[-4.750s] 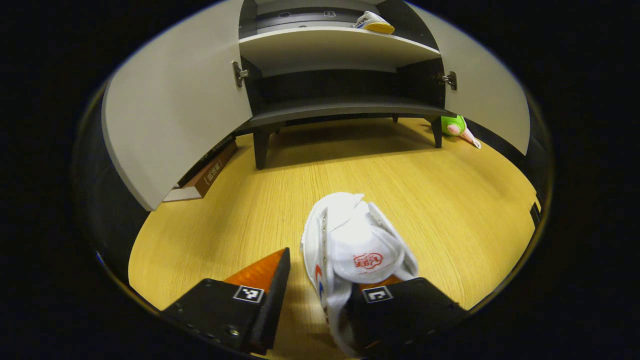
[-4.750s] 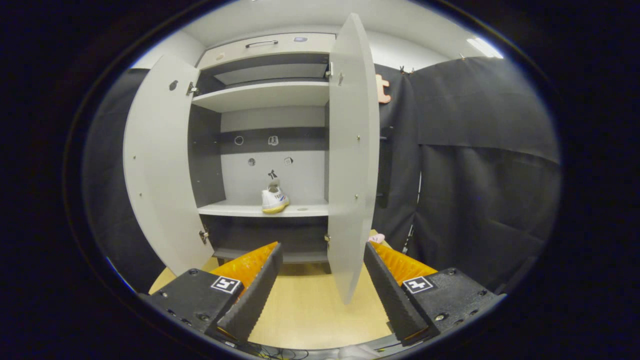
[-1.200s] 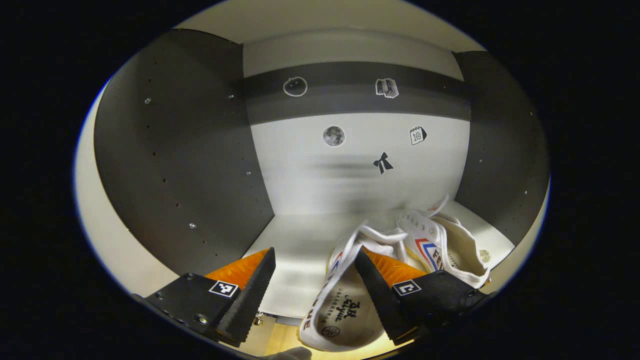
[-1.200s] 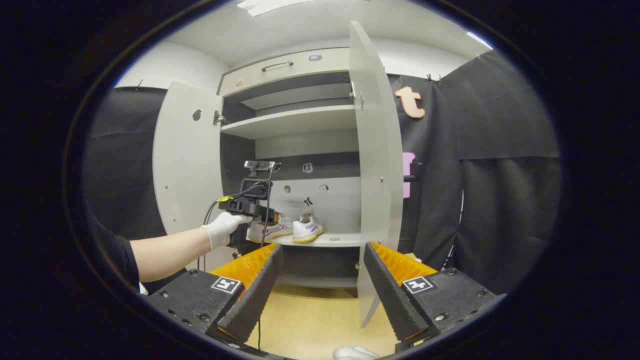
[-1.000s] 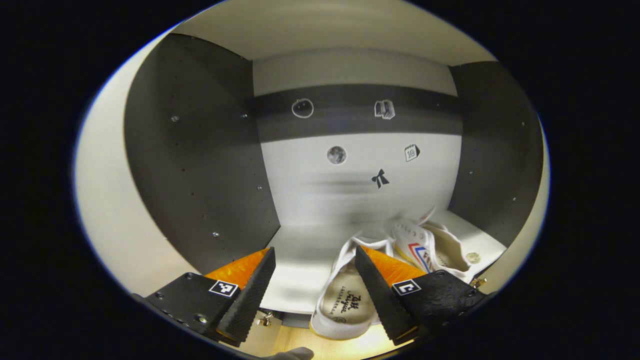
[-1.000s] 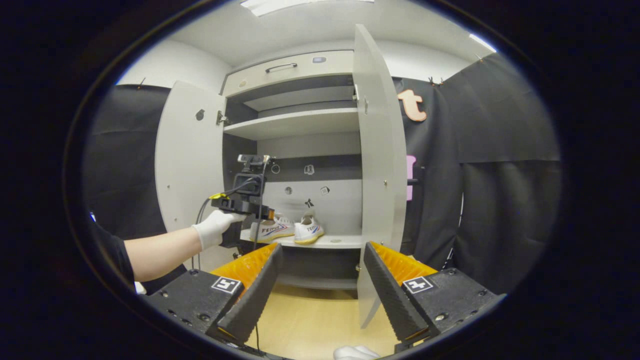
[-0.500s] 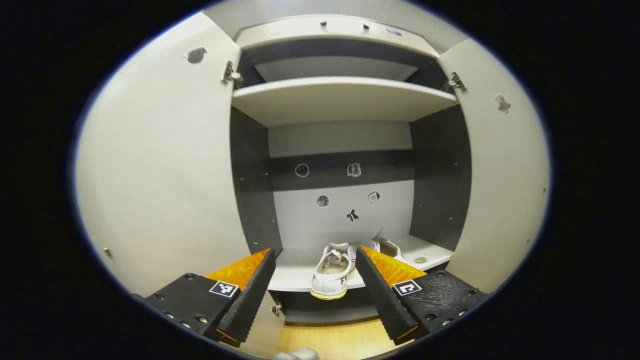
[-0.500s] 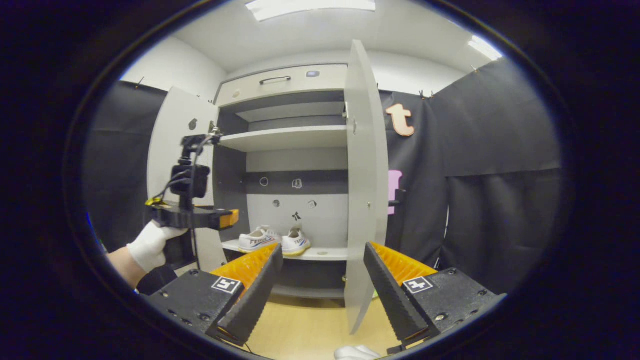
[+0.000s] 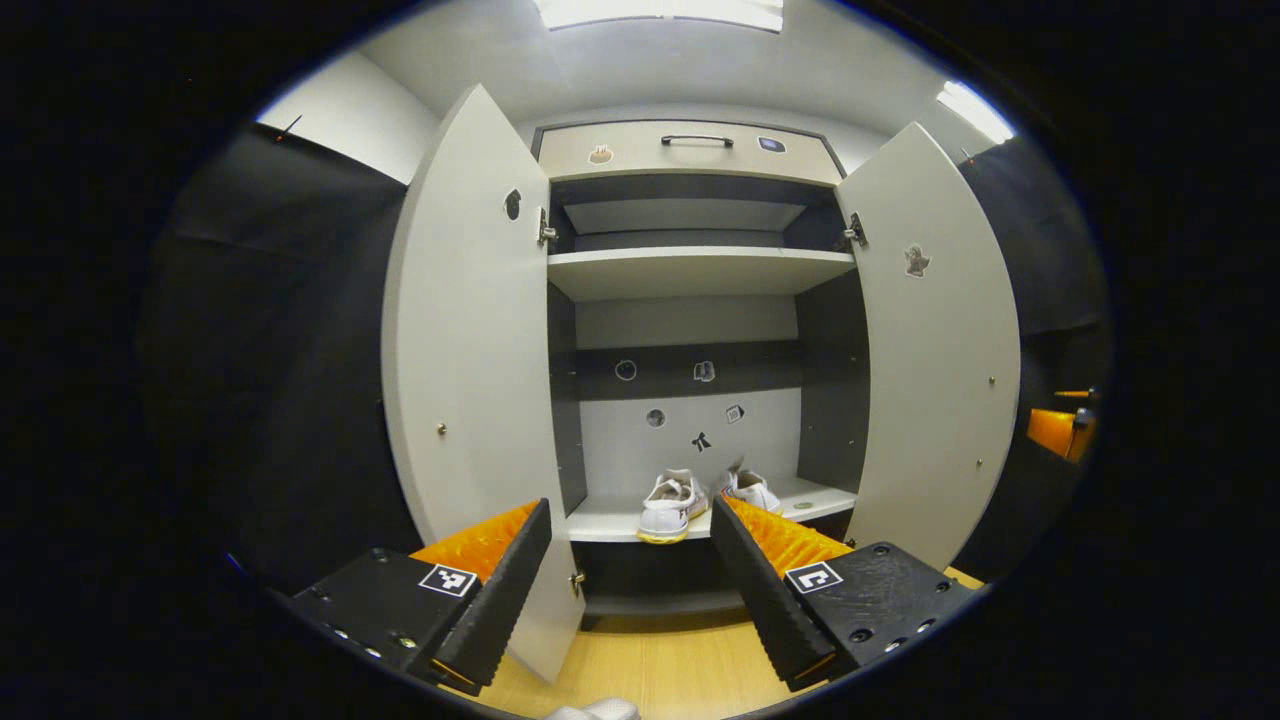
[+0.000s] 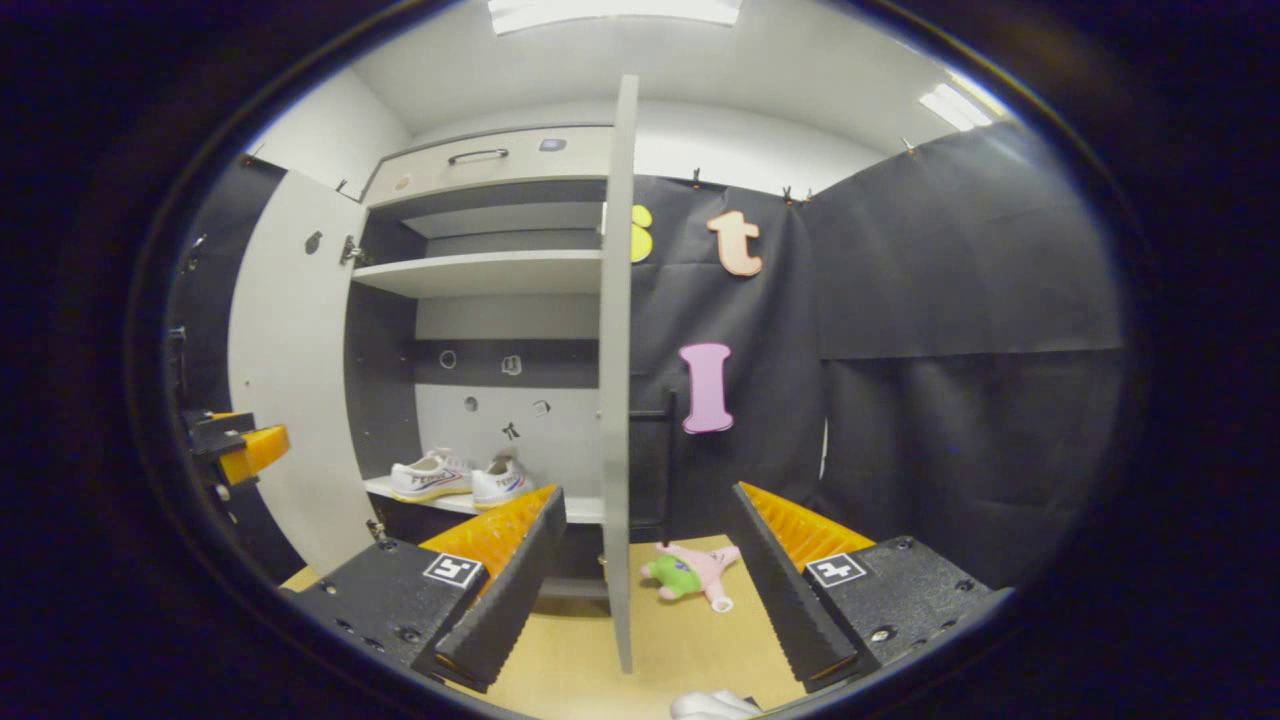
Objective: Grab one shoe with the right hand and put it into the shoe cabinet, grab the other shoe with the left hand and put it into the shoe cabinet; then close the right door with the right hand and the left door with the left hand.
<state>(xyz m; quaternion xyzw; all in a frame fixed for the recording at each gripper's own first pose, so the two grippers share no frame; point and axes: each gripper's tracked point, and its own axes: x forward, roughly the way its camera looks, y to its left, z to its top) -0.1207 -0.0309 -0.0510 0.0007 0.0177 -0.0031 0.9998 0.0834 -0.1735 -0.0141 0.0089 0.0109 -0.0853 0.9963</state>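
Two white shoes stand side by side on the cabinet's lower shelf (image 9: pixel 610 520): one shoe (image 9: pixel 672 498) on the left, the other shoe (image 9: pixel 752 488) to its right. The left door (image 9: pixel 470 380) and right door (image 9: pixel 930 380) both stand wide open. My left gripper (image 9: pixel 629 503) is open and holds nothing, well back from the shelf. My right gripper (image 10: pixel 648 492) is open too, and the right door (image 10: pixel 618 380) stands edge-on in line with the gap between its fingers, farther off. In the right gripper view the shoes (image 10: pixel 430 478) sit left of that door, and the left gripper (image 10: pixel 240 445) shows at the far left.
A green and pink plush toy (image 10: pixel 695 575) lies on the wooden floor (image 10: pixel 680 630) just right of the right door. A drawer with a handle (image 9: pixel 695 140) tops the cabinet, and an upper shelf (image 9: pixel 700 270) is bare. Black cloth walls flank the cabinet.
My left gripper let go of its shoe on the lower shelf and drew back and away from the cabinet. My right gripper swung to the right, bringing the right door's edge between its fingers in view.
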